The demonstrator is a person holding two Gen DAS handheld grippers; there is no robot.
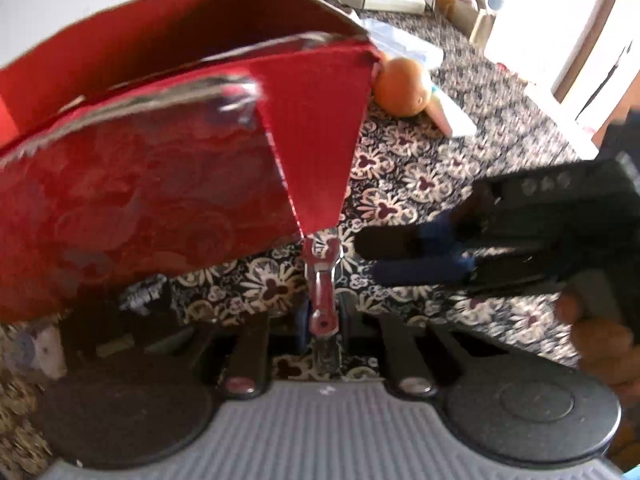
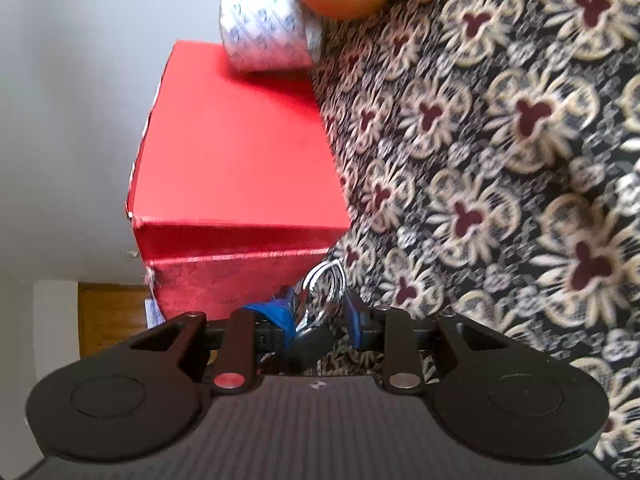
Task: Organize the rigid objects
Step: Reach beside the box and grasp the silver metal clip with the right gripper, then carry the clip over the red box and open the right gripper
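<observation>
Red box (image 1: 160,168) is the container here: it sits on the patterned carpet (image 1: 420,184) against the pale wall (image 2: 72,100), top open, one flap folded down toward the left wrist camera, so the mouth is free for dropping things in. Left gripper (image 1: 320,308) is pinched tight on a chrome metal tool (image 1: 320,280), probably a can opener or similar, which sticks out ahead of the jaws just under the box's near corner; a grip near one end leaves the rest clear to go over the rim. Right gripper (image 1: 384,256) is nearly closed; the right wrist view shows something shiny, wire-like (image 2: 326,280), between the blue pads (image 2: 280,312), but blur means I can't tell if it's clamped or just lying there. A hand (image 1: 596,328) wraps that gripper's handle at the frame edge. Around: an orange (image 1: 404,84) on the carpet beside the box's far corner, a patterned white roll (image 2: 264,28) next to it, flat paper or packets (image 1: 404,40) further back. My read: the box's raised near wall and the folded flap are what stand in the way, and the tool needs lifting above them before release. The two grippers are also close together, so collision is a risk.
</observation>
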